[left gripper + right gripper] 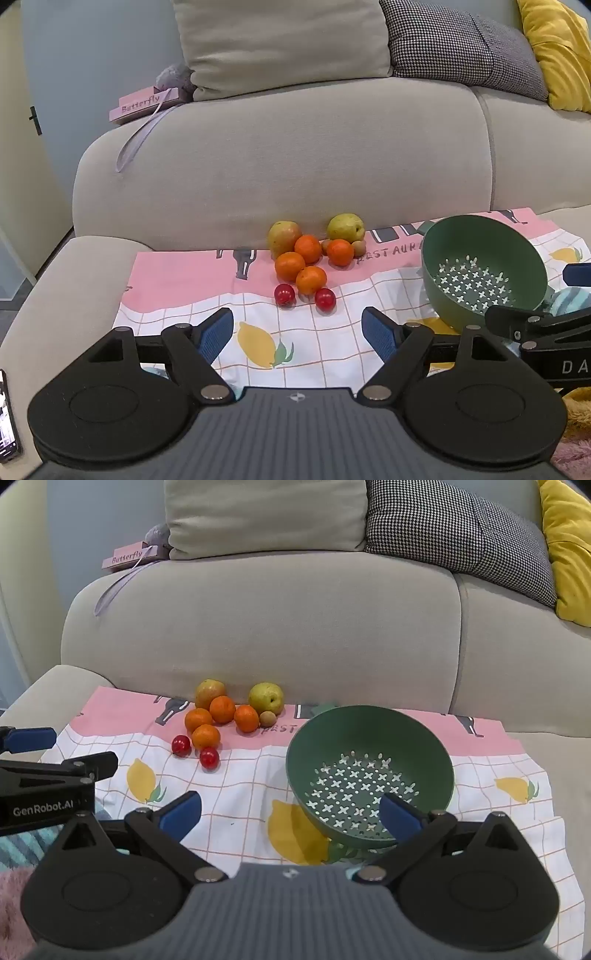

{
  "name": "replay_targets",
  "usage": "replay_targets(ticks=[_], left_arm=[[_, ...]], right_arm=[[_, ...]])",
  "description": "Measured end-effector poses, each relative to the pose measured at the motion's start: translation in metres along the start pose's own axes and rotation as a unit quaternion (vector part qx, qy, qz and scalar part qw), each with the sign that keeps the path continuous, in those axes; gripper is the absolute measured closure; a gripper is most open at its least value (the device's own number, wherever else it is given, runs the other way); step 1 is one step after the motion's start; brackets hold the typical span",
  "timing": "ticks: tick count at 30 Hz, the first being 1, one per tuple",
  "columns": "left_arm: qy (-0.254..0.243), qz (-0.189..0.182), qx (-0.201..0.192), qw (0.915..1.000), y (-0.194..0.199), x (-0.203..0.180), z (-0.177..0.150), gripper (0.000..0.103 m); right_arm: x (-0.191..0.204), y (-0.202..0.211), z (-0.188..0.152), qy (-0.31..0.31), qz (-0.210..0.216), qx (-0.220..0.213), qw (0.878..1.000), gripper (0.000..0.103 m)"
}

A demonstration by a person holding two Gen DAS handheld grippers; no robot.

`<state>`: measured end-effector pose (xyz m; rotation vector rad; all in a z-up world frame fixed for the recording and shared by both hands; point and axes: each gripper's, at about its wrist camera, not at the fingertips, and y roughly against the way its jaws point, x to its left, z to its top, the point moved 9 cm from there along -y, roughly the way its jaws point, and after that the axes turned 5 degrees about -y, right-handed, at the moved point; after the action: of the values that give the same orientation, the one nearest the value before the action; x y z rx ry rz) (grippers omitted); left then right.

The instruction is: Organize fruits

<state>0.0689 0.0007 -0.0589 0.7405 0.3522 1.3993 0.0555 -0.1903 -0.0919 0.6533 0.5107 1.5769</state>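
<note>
Fruits are all waiting on the printed cloth (240, 805) that lies over the sofa seat (59, 690); none of them is in the green colander (369, 738) yet, so we judge the task as not started.

Going from left to right in the right wrist view, we see first our left gripper (297, 332), with its fingers wide apart and nothing between them. Next comes the group of fruits near the sofa back: two small red fruits (181, 745) in front, four oranges (206, 737) behind them, two yellow-green pears (266, 698) at the back, and a small brown fruit (267, 718) beside the right pear. They lie close together, some touching. Further right is the colander, tilted and empty. Our right gripper (290, 814) hangs just before it, fingers also wide apart and holding nothing.

What is left, we think, is every fruit.
</note>
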Motion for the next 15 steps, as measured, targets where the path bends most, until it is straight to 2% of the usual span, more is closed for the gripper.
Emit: replay_targets(ticks=[13, 15], left_arm=[[-0.006, -0.019, 0.0, 0.9998, 0.0, 0.014, -0.005, 0.016], [-0.008, -0.009, 0.001, 0.9999, 0.001, 0.0, -0.004, 0.016]], right_arm=[[-0.001, -0.005, -0.001, 0.0, 0.0, 0.005, 1.0, 0.004], [-0.001, -0.005, -0.002, 0.0, 0.0, 0.005, 1.0, 0.004]])
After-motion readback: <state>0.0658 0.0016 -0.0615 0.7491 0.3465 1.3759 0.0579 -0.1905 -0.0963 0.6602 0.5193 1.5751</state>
